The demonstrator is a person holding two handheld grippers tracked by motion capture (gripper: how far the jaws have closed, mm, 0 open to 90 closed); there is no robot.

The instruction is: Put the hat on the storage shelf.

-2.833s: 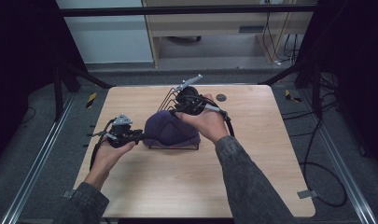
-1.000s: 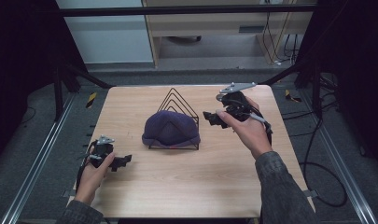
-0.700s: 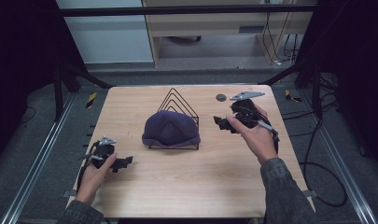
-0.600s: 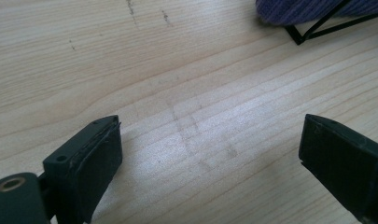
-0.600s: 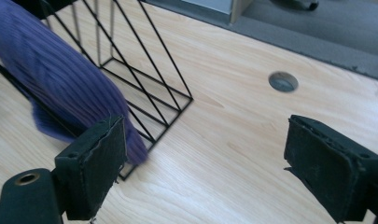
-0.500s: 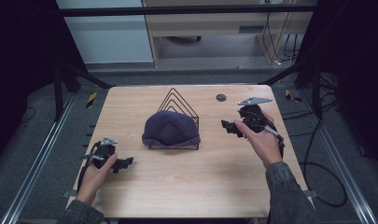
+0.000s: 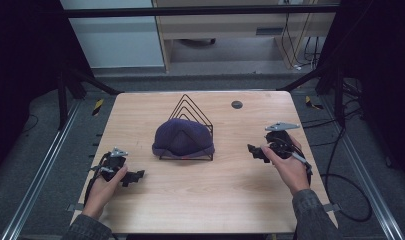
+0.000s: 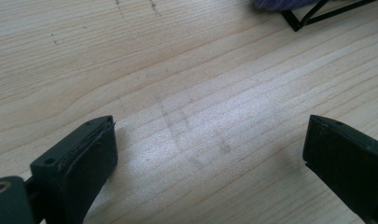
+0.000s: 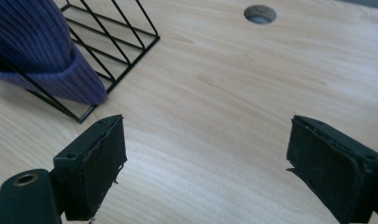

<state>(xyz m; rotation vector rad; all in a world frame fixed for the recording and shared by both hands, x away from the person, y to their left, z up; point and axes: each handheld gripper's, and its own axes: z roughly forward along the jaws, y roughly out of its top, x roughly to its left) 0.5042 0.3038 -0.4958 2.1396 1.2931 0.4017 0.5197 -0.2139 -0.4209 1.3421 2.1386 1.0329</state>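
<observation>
A dark purple knitted hat (image 7: pixel 183 137) is draped over a black wire rack (image 7: pixel 192 107) at the middle of the wooden table (image 7: pixel 205 200). My left gripper (image 7: pixel 135 176) rests low at the front left, open, with bare wood between its jaws (image 8: pixel 210 154). To the right of the rack my right gripper (image 7: pixel 254 151) points toward the hat and is open; its jaws have just been closing slightly with nothing between them (image 9: pixel 205 158). In the right gripper view the hat's ribbed brim (image 9: pixel 32 42) and the rack's wires (image 9: pixel 126 28) lie ahead at the upper left, apart from the jaws.
A round hole (image 7: pixel 236 104) is cut in the tabletop behind the right gripper, also seen as the hole (image 9: pixel 260 13) in the right gripper view. A corner of the rack (image 8: pixel 312 16) reaches into the left gripper view. Dark floor and metal rails surround the table.
The right hand has come down and toward the front right, away from the rack, with empty jaws. The left hand has stayed where it was. The hat rests on the rack as before.
</observation>
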